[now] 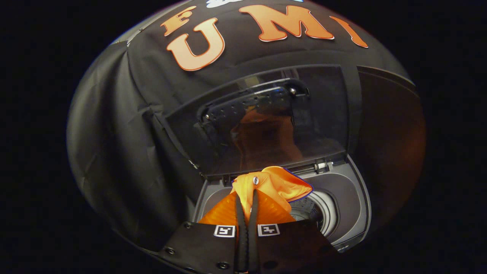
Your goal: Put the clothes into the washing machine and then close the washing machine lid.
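At lower centre of the frame the tool (246, 198) pinches one orange garment (272, 184) between its two nearly closed fingers, holding it over the washing machine (354, 205), probably for dropping into the drum opening (317, 211) to the lower right. One glass lid (266, 118) stands raised behind, leaving the way clear.

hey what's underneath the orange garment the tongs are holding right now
The tongs pinch the orange garment above the washing machine's open drum. A ribbed slice of drum wall shows beside the cloth; what lies deeper inside is covered by the garment.
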The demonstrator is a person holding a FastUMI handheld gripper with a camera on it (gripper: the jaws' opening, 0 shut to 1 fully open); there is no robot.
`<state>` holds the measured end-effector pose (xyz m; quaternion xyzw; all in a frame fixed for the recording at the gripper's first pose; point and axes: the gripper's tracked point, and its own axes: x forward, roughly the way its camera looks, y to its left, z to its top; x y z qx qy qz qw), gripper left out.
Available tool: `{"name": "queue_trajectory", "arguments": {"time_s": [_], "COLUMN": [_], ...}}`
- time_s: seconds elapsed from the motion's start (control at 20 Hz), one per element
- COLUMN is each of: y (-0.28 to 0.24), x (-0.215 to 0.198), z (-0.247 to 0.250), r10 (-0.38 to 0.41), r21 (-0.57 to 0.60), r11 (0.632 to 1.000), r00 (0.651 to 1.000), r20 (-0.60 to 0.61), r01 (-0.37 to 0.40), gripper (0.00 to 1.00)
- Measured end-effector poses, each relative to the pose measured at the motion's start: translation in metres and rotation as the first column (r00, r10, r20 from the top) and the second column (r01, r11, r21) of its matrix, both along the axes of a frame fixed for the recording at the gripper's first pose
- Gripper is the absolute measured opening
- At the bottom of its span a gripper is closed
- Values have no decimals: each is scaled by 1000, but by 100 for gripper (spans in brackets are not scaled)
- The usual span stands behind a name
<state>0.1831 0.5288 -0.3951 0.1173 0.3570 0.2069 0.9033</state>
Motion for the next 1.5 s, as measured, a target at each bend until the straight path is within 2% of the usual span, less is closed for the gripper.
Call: {"name": "queue_trajectory", "arguments": {"time_s": [0.25, 0.5, 0.65, 1.25, 1.5], "y": [2, 1, -5, -20, -28], "x": [12, 10, 6, -1, 4], "z": [-34, -72, -89, -95, -97], "r10": [47, 6, 4, 4, -21], "r21": [-69, -81, -115, -134, -140], "r11": [996, 997, 993, 991, 990], "r00": [998, 989, 984, 982, 981], "r20": [-49, -149, -176, -190, -192], "r01": [-50, -19, -25, -30, -7], "gripper": [8, 8, 8, 8, 8]}}
